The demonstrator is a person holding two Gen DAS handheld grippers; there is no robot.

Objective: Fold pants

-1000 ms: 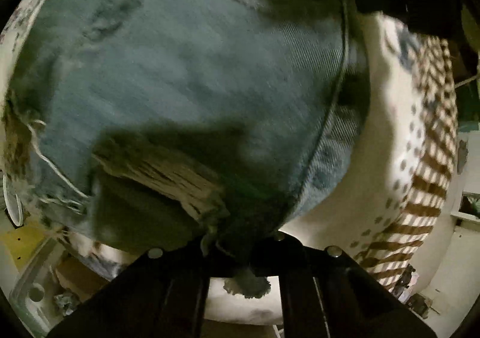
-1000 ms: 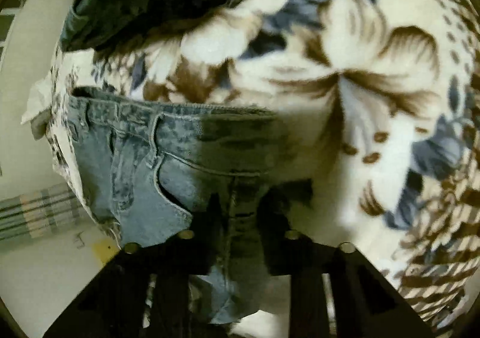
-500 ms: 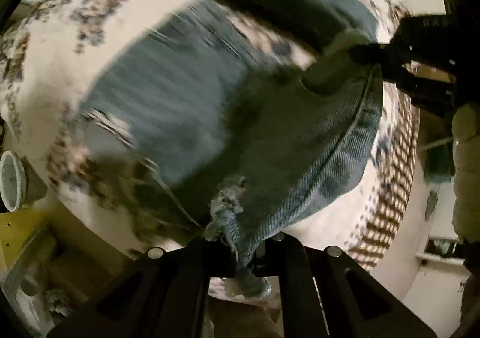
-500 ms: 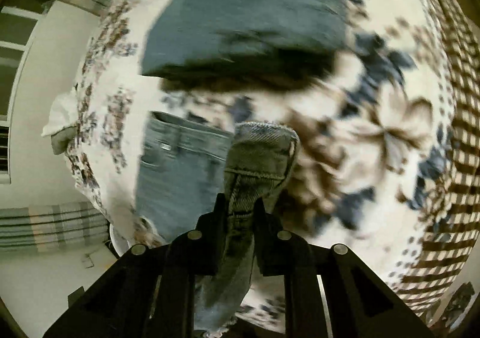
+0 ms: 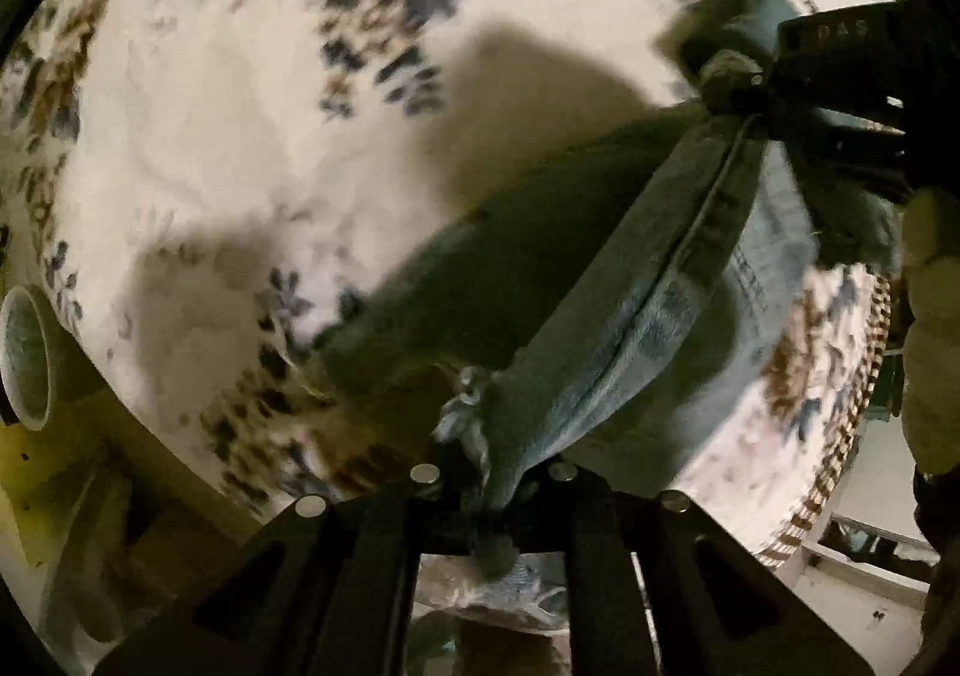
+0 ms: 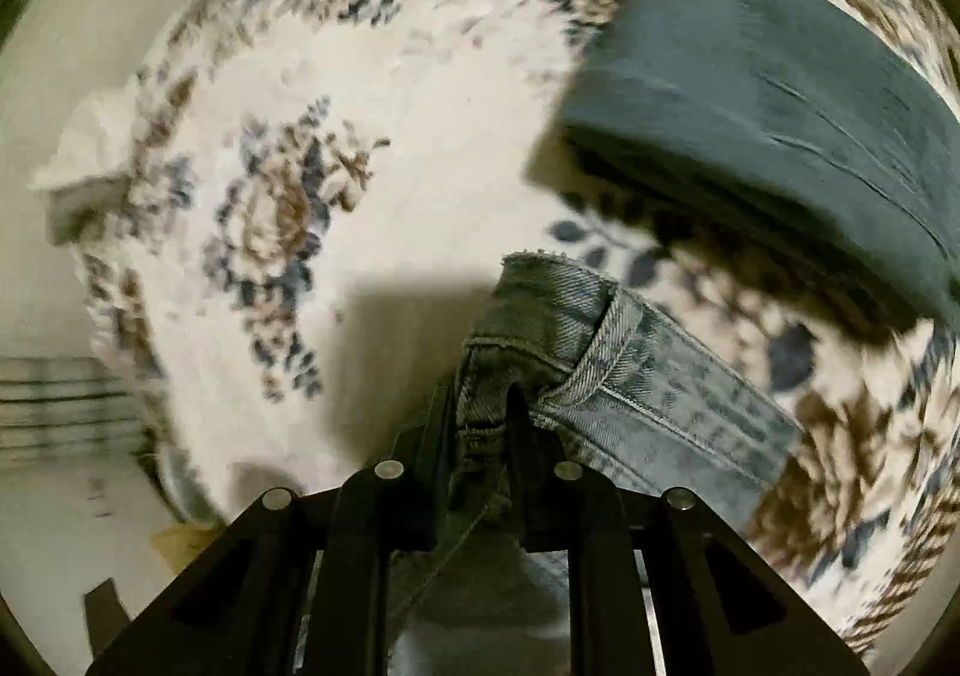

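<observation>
Light blue denim shorts (image 5: 648,304) hang in the air above a floral bedspread (image 5: 240,135), stretched between my two grippers. My left gripper (image 5: 492,472) is shut on the frayed hem end. My right gripper (image 6: 480,436) is shut on the waistband end (image 6: 600,352); it also shows in the left wrist view (image 5: 750,93) at the upper right, clamping the far end of the shorts. The denim casts a dark shadow on the bedspread below.
A folded dark teal garment (image 6: 768,93) lies on the bedspread at the upper right of the right wrist view. A white cup (image 5: 24,358) stands off the bed's left edge. A gloved hand (image 5: 930,328) holds the right gripper. Floor shows beyond the bed edge (image 6: 60,496).
Both grippers have lifted the shorts off the bedspread and drawn them taut between them. The shorts lay flat a second ago; now they hang in the air.
</observation>
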